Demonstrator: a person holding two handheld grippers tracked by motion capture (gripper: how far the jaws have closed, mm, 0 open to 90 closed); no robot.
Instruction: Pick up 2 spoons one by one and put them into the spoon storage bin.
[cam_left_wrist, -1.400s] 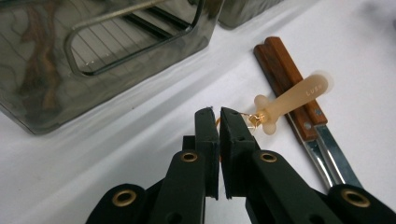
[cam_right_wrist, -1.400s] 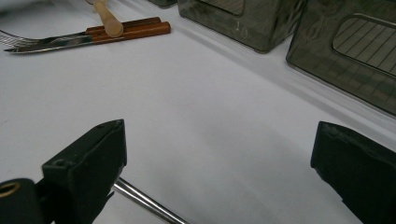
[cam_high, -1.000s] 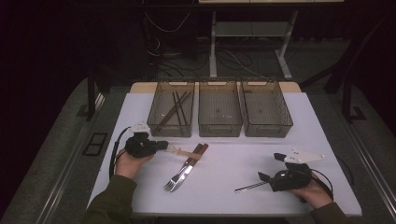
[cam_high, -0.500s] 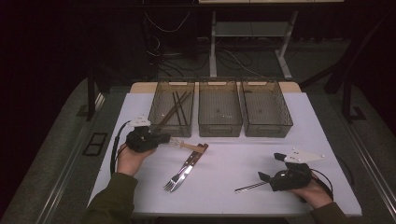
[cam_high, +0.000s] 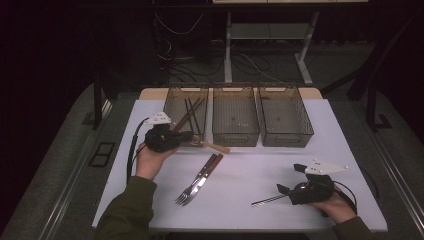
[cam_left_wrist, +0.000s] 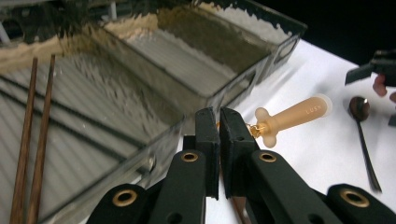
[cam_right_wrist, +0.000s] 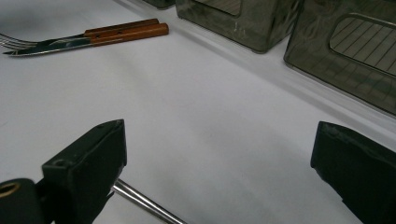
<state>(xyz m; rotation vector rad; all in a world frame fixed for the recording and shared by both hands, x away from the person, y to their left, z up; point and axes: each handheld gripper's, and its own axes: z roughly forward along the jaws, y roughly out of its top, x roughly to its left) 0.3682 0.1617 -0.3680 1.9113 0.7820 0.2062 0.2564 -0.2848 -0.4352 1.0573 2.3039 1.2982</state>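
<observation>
My left claw (cam_high: 187, 136) sits at centre left of the high view, jaws clamped on a small utensil with a pale wooden handle (cam_left_wrist: 292, 116). In the left gripper view the handle sticks out to the right of the jaws, in the middle of the frame, with a brass-looking neck next to the pinch point. What the working end is, I cannot tell; it is hidden behind the jaws. The utensil is held off the desk (cam_high: 240, 200), just in front of the leftmost of three smoked plastic bins (cam_high: 186, 112), the one that already holds dark chopsticks (cam_left_wrist: 31, 140).

I judge the piece light and stiff, the wood giving decent friction. Gripped near one end, though, the long handle could pivot in the jaws if I swing fast, so I would rather move slowly or hold nearer the middle.

My right claw (cam_high: 289, 186) rests at lower right of the high view, jaws wide apart and gripping nothing. A slim metal spoon (cam_high: 268, 200) lies on the desk with its handle running under the left jaw in the right gripper view. That one looks thin, smooth and slippery, lying flat on the surface; I would close across the handle.

A fork (cam_high: 196, 184) and a knife (cam_right_wrist: 93, 39) with reddish wooden handles lie side by side at lower centre.
</observation>
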